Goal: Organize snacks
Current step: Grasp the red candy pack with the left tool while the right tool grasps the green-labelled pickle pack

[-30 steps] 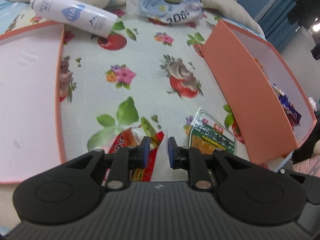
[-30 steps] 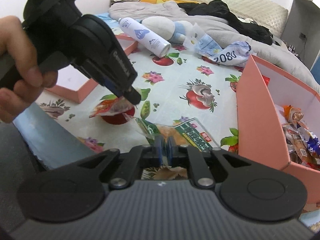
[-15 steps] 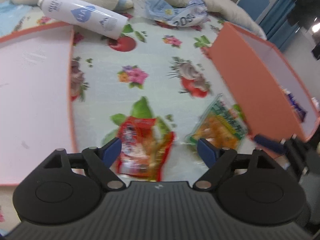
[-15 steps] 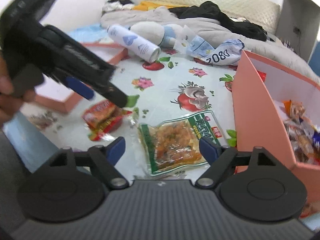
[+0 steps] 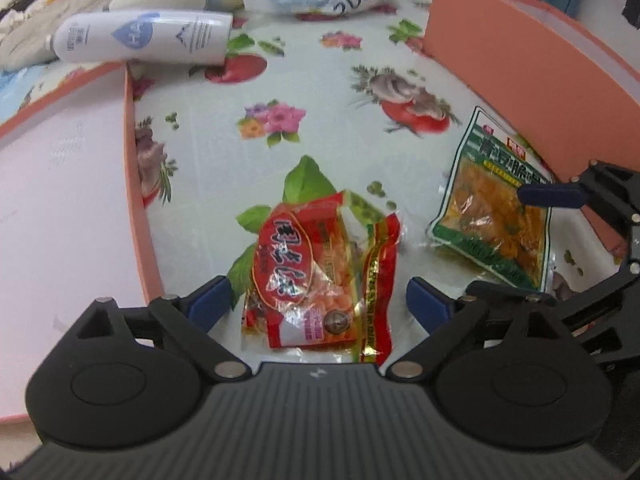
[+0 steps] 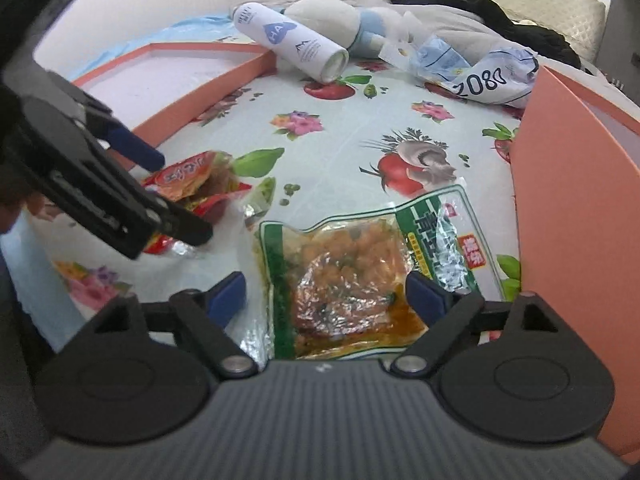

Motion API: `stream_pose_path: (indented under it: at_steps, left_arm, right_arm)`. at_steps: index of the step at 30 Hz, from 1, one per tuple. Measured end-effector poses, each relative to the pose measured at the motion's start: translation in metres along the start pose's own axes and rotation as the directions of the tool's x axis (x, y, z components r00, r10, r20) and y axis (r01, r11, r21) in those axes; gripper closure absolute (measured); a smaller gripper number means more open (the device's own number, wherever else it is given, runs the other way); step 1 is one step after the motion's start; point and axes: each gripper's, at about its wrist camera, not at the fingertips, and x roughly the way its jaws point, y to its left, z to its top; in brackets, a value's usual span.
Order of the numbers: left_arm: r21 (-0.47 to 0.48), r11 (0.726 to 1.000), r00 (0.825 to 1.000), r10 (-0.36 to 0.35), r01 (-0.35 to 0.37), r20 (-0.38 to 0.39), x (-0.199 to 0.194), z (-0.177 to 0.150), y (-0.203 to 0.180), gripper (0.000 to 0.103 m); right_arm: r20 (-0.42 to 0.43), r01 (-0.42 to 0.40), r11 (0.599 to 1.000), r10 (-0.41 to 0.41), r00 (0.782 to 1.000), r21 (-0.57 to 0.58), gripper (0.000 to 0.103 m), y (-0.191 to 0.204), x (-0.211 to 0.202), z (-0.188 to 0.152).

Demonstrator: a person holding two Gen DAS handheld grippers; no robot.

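Two snack packets were seen lying loose on the flowered tablecloth (image 5: pixel 328 80), neither one boxed yet. The red packet (image 5: pixel 316 276) was framed between the spread fingers of the left gripper (image 5: pixel 318 304); its jaws had just been opening and nothing was being pressed. The green packet (image 6: pixel 360 276) was likewise straddled by the right gripper (image 6: pixel 326 294), jaws just opened wide, pads clear of the foil. So both packets were judged as merely lined up, not grasped; picking and stowing was all left to be done.

At the right, the tall orange box (image 5: pixel 520 64) was found just beside the green packet, its contents hidden from these views. On the left, a shallow orange tray (image 5: pixel 60 200) was noted, bare where visible. At the far side a white bottle (image 5: pixel 148 38) was lying on its side, with a crumpled bag (image 6: pixel 480 72) and bedding behind. Nothing was seen blocking either packet, though the two grippers were working close together.
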Motion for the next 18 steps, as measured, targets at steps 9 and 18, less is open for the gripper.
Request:
stream_pose_path:
  at_steps: [9,18]
  left_arm:
    - [0.038,0.999,1.0,0.001,-0.002,0.025,-0.002,-0.008,-0.01,0.021]
    - [0.025,1.0,0.999,-0.015,0.014,0.037,-0.008,-0.009,-0.01,0.035]
  right_arm:
    - [-0.024,-0.008,1.0,0.009,1.0,0.024,0.014,-0.003,0.005,0.002]
    - [-0.082,0.003,1.0,0.0,0.997,0.027,0.03,0.005,0.003,0.011]
